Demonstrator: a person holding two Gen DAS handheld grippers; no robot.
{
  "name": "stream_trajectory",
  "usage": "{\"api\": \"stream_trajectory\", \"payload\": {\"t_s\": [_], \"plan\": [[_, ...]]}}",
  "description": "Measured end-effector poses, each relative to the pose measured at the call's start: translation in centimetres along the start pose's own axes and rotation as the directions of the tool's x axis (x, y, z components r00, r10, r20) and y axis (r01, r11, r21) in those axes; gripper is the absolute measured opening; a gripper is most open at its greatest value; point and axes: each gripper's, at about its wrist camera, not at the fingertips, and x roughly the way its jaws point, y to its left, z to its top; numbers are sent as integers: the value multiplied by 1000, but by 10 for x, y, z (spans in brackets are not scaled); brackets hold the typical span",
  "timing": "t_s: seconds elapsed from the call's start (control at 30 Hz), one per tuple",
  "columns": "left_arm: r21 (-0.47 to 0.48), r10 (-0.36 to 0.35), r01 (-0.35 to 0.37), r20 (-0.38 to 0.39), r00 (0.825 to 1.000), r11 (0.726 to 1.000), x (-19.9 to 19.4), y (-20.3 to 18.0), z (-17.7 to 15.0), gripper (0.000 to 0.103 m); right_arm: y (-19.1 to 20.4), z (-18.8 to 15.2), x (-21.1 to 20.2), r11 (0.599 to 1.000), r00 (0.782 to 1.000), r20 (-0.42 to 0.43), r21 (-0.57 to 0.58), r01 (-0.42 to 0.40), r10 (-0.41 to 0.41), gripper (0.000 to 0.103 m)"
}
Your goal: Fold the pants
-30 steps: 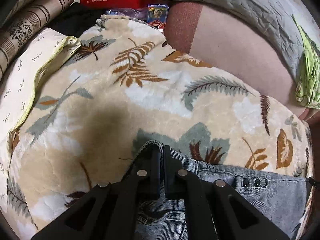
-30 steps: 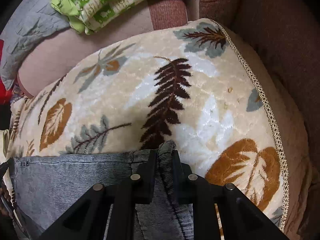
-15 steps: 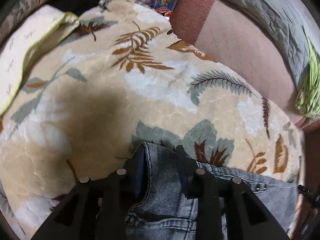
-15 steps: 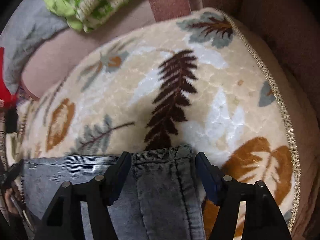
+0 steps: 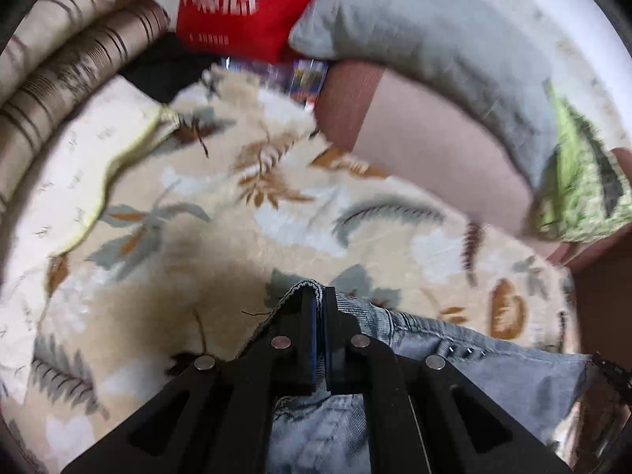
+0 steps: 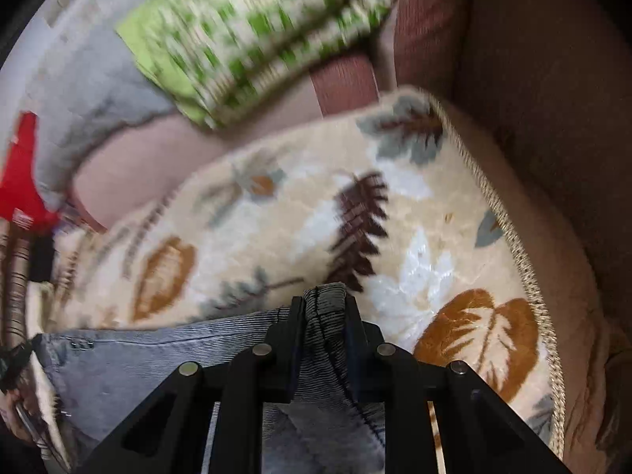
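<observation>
Pants now lifted; red bag lettering blurred, unreadable.

2 downward wrist views, shared blanket

leaf blanket w/ jeans, prob. sofa

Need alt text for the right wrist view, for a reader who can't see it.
The right gripper is closing on a bunched edge of grey-blue jeans, above a cream leaf-patterned blanket. A green-and-white patterned cloth lies blurred at the top, on a brown sofa.
</observation>
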Motion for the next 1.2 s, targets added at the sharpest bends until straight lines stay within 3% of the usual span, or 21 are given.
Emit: {"api": "stream_trajectory", "payload": {"t_s": [0.2,0.33,0.4,0.43,0.5,0.6,0.67,0.7,0.73,0.8,0.87,0.93,0.97,1.1,1.2], "plan": [[-6,-112,114,115,987,994,-109,20,-41,2,1,-23,-98,994,980,169,7,-112,109,20],[-22,-159,164,133,978,986,-160,61,-101,3,-18,-90,-153,987,959,236,-5,-160,156,23],[-31,-170,173,84,982,984,-170,86,-137,5,-32,-137,-160,980,962,187,-10,-199,197,27],[-46,-150,153,50,987,987,-170,98,-153,6,-41,-166,-155,983,974,130,-10,-186,185,46],[-87,-81,79,-18,997,993,-167,129,-182,7,-60,-216,-136,994,994,-18,0,-110,110,70],[-151,23,-29,-40,999,988,-171,159,-197,8,-95,-270,-135,992,994,-97,117,-43,54,70],[-167,23,-24,-8,1000,986,-180,158,-197,15,-110,-285,-153,968,995,-50,240,-66,80,70],[-151,15,-12,15,1000,989,-185,149,-196,24,-113,-286,-159,956,995,-25,281,-88,99,70],[-123,2,2,28,1000,992,-187,136,-196,29,-114,-288,-164,935,990,-4,330,-129,138,72],[-75,-31,35,47,998,997,-187,107,-200,51,-108,-289,-162,893,976,-8,405,-196,218,74],[-27,-53,55,51,997,998,-180,78,-206,53,-94,-287,-152,865,956,-21,433,-254,291,74],[18,-27,26,42,999,999,-159,50,-214,53,-89,-287,-138,823,943,-29,498,-273,331,74],[29,-14,13,34,999,999,-150,44,-217,53,-89,-288,-127,769,926,-22,564,-299,376,74],[42,53,-53,2,999,998,-115,34,-228,53,-85,-299,-104,620,889,31,706,-343,457,74],[40,70,-70,-23,997,997,-98,39,-233,53,-88,-308,-93,506,882,89,791,-345,463,74]]}}
